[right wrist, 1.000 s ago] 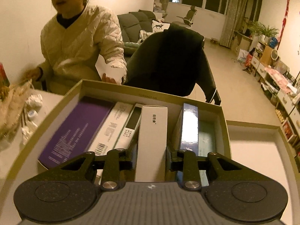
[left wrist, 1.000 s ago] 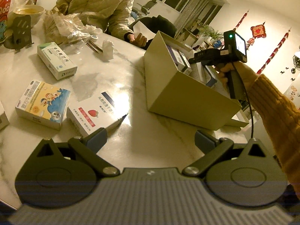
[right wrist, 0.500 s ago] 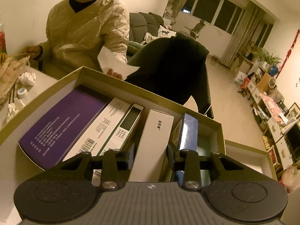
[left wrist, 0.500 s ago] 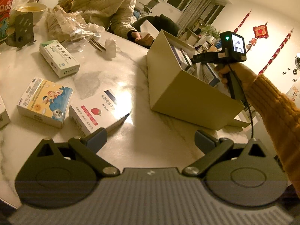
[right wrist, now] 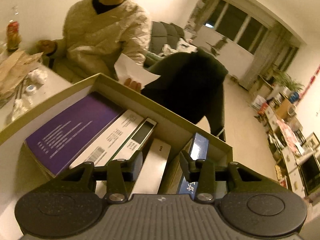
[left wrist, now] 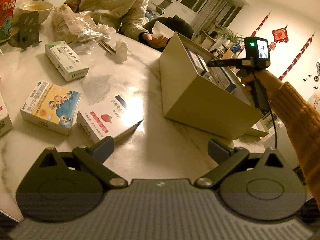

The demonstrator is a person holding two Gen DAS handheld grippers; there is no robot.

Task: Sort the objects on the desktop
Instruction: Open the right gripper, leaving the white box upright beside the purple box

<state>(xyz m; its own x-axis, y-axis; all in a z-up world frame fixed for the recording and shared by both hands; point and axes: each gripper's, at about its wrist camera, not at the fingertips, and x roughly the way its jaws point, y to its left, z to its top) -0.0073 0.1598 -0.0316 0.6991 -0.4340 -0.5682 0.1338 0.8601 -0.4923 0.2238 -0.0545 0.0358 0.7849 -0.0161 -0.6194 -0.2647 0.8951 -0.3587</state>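
A beige cardboard box [left wrist: 200, 100] stands on the marble table [left wrist: 156, 140]; in the right wrist view its rim [right wrist: 60, 92] frames several packs stood on edge. Among them are a purple one [right wrist: 74, 128], a barcoded white one [right wrist: 112, 138] and a blue one [right wrist: 198, 146]. My right gripper [right wrist: 161, 160] straddles a plain white pack [right wrist: 156, 166] inside the box, its pads slightly apart from it, so it is open. My left gripper [left wrist: 160, 148] hangs wide open over bare table. A strawberry pack [left wrist: 108, 116], a cartoon pack [left wrist: 52, 108] and a green-white pack [left wrist: 66, 60] lie to its left.
A person in a pale quilted jacket [left wrist: 112, 6] sits at the far edge holding paper [right wrist: 132, 72]. Crumpled bags [left wrist: 76, 26], chopsticks, a bowl [left wrist: 37, 9] and a black stand [left wrist: 27, 28] crowd the far left. A dark-draped chair [right wrist: 190, 84] stands behind the box.
The right wrist view has rolled, tilting the box and room. Its fingers have spread a little off the white pack. The left view has hardly shifted.
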